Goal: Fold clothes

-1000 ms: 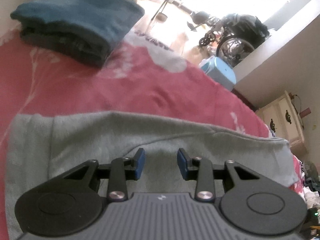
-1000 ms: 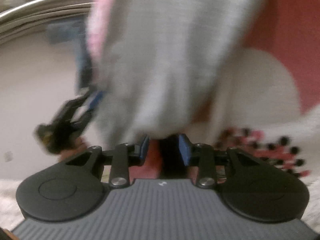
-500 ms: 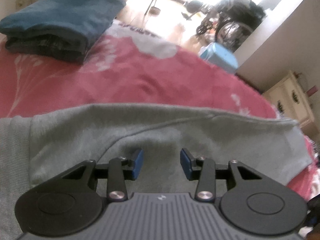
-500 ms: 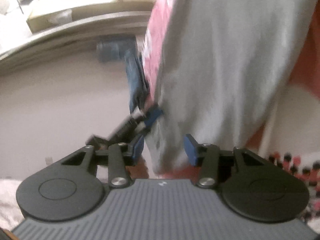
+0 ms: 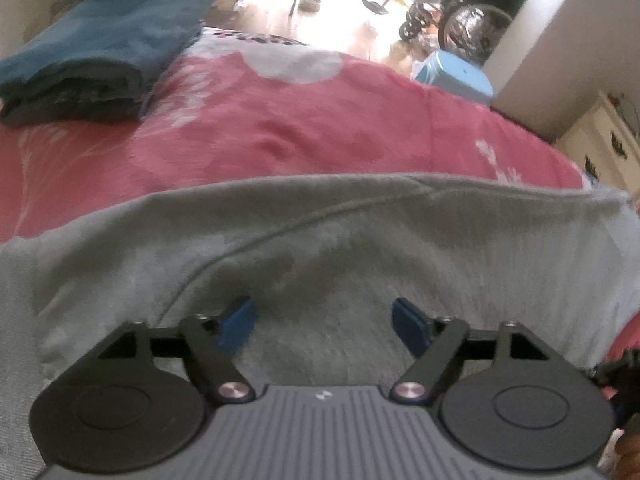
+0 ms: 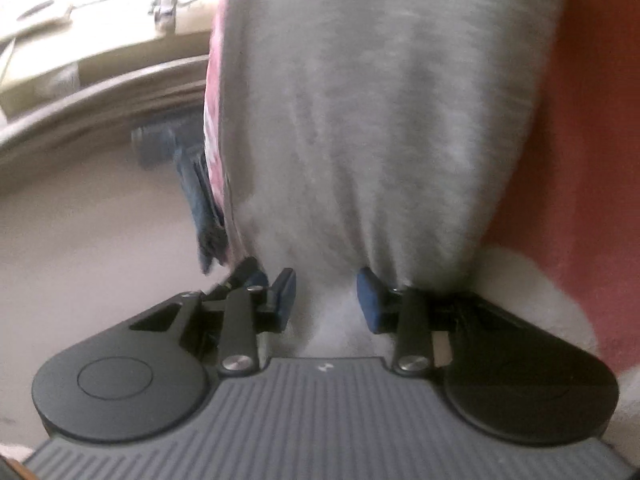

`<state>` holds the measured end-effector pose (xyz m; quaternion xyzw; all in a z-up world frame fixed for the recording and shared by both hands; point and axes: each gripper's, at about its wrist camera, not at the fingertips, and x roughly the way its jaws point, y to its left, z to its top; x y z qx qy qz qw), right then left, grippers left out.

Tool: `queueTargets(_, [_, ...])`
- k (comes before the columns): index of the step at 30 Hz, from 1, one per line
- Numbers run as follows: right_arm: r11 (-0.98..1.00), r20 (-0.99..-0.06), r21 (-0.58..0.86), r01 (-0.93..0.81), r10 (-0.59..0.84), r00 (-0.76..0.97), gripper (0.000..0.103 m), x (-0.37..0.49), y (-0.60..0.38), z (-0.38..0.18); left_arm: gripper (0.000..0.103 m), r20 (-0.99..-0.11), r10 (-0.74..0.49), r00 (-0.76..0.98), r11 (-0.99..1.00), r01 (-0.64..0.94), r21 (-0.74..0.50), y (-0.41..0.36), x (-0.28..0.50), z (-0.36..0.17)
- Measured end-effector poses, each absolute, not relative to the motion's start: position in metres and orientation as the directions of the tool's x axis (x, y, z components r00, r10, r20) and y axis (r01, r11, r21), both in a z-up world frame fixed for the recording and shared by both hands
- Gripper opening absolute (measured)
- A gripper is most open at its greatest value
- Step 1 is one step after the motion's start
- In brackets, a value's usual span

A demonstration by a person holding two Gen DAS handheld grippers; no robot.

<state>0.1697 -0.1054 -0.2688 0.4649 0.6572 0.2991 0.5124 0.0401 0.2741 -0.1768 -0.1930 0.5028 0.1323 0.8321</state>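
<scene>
A grey garment (image 5: pixel 360 240) lies spread across the red flowered bedcover (image 5: pixel 280 128). In the left wrist view my left gripper (image 5: pixel 322 322) hovers over its near part, jaws wide apart with nothing between them. In the right wrist view the same grey garment (image 6: pixel 380 120) runs away from me, and its near edge bunches between the blue pads (image 6: pixel 370 300) of my right gripper (image 6: pixel 326 298). Creases converge on that gripper. A black linkage with a blue pad, part of the left gripper (image 6: pixel 246 276), shows just left of it.
A folded stack of dark teal clothes (image 5: pixel 100 48) sits at the far left of the bed. Beyond the bed are a light blue bin (image 5: pixel 456 76), a wheeled frame (image 5: pixel 472 20) and a cream cabinet (image 5: pixel 608 140). Blue denim (image 6: pixel 196 200) hangs at the bed's edge.
My left gripper's jaws have spread much wider over the garment. My right gripper has moved in on the garment's edge and its jaws have narrowed around the cloth.
</scene>
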Motion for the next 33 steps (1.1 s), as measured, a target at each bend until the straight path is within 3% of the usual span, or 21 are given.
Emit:
queueTargets(2, [0.322, -0.345, 0.854, 0.409, 0.938, -0.018, 0.033, 0.169, -0.112, -0.281, 0.091, -0.897, 0.034, 0.440, 0.904, -0.396, -0.160, 0.267, 0.044, -0.179])
queueTargets(8, [0.178, -0.244, 0.777, 0.604, 0.969, 0.028, 0.033, 0.168, -0.121, -0.307, 0.097, -0.904, 0.067, 0.423, 0.909, -0.399, -0.120, 0.257, 0.045, -0.181])
queueTargets(13, [0.172, -0.231, 0.779, 0.603, 0.973, 0.020, 0.039, 0.171, -0.118, -0.307, 0.100, -0.904, 0.065, 0.423, 0.903, -0.411, -0.128, 0.258, 0.046, -0.181])
queueTargets(16, [0.216, -0.266, 0.860, 0.462, 0.963, 0.047, 0.064, 0.180, -0.113, -0.270, 0.101, -0.904, 0.060, 0.423, 0.898, -0.418, -0.136, 0.259, 0.045, -0.181])
queueTargets(17, [0.230, -0.277, 0.882, 0.412, 0.959, 0.057, 0.088, 0.183, -0.111, -0.258, 0.101, -0.904, 0.058, 0.423, 0.897, -0.420, -0.139, 0.260, 0.045, -0.181])
queueTargets(18, [0.245, -0.287, 0.900, 0.360, 0.955, 0.068, 0.102, 0.185, -0.110, -0.245, 0.101, -0.905, 0.056, 0.422, 0.895, -0.422, -0.141, 0.261, 0.045, -0.181])
queueTargets(26, [0.358, -0.342, 0.931, -0.072, 0.924, 0.172, 0.102, 0.208, -0.096, -0.148, 0.101, -0.911, 0.057, 0.408, 0.891, -0.432, -0.138, 0.261, 0.047, -0.180])
queueTargets(29, [0.616, -0.543, 0.726, -0.306, 0.786, 0.296, 0.102, 0.212, -0.077, -0.118, 0.103, -0.916, 0.059, 0.397, 0.892, -0.433, -0.130, 0.260, 0.049, -0.181])
queueTargets(33, [0.861, -0.739, 0.174, -0.477, 0.434, 0.515, 0.102, 0.199, -0.027, -0.119, 0.103, -0.920, 0.062, 0.387, 0.889, -0.440, -0.125, 0.259, 0.050, -0.182])
